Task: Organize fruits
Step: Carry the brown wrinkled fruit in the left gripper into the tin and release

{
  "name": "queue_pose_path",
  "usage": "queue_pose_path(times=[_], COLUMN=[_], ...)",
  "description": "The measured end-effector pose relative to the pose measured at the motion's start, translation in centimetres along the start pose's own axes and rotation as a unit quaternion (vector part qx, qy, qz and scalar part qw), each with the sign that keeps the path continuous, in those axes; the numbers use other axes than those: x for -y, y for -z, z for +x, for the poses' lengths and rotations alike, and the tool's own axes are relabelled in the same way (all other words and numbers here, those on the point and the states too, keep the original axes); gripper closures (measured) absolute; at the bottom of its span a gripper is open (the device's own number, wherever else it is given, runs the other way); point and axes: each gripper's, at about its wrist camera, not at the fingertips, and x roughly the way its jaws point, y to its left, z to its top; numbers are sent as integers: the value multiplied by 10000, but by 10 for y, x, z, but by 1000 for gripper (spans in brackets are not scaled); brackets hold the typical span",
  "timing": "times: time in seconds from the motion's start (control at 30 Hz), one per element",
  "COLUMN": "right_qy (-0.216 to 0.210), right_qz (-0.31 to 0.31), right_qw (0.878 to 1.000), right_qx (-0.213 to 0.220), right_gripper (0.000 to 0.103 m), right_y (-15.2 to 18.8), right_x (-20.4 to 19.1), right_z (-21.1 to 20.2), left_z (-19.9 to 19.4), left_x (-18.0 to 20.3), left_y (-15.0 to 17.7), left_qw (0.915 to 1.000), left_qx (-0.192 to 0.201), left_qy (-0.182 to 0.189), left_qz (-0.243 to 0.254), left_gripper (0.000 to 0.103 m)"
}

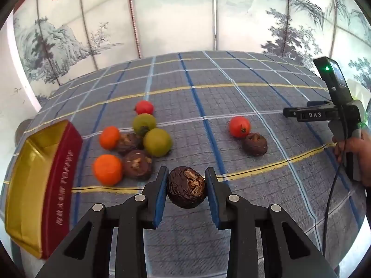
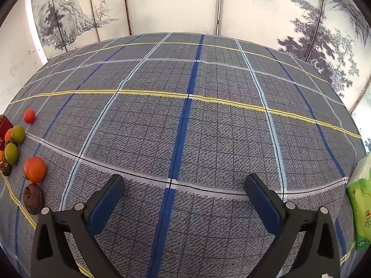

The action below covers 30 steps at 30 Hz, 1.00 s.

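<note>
Fruits: left view has the full spread. Left tool (image 1: 186, 186) is closed onto a dark wrinkled fruit (image 1: 187, 187), blue pads touching both its sides, low over the counter (image 1: 231, 97). Whether the fruit is lifted or resting, can't tell.

Just beyond it, a cluster: two orange fruits (image 1: 107, 169), (image 1: 109, 137), two brown ones (image 1: 137, 164), (image 1: 129, 142), two green ones (image 1: 157, 142), (image 1: 144, 123), one red (image 1: 144, 107) at the back. Most are touching their neighbours. Off to the right, well apart from the cluster: a red fruit (image 1: 239, 126) with a brown one (image 1: 255, 143) touching it.

Red box (image 1: 59, 178) with gold lining sits left of the cluster, tilted in view, open side up.

Right view sees only the cluster's edge at far left, partly cropped, plus the box corner (image 2: 4, 125). Right tool (image 2: 185, 202) is spread wide, holding nothing, over bare plaid cloth. A green packet (image 2: 360, 206) sits at the right edge, seen only here.

Left view also shows the right tool's body (image 1: 324, 114) side-on, with a green LED lit.
</note>
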Motion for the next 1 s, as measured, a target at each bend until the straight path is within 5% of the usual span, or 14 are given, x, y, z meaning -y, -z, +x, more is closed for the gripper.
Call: queue_pose_path(times=[0.5, 1.0], right_qy=[98, 104], right_qz=[126, 138], right_qw=[9999, 9999], right_qx=[2, 6], right_gripper=[0, 0], right_y=[0, -1], right_x=[5, 6], right_z=[0, 0], left_z=[-38, -39], left_x=[-64, -151], left_y=[11, -6], left_qw=[9968, 9824], left_qx=[-114, -287], left_qy=[-739, -1844], left_qz=[-275, 63], left_gripper=[70, 70])
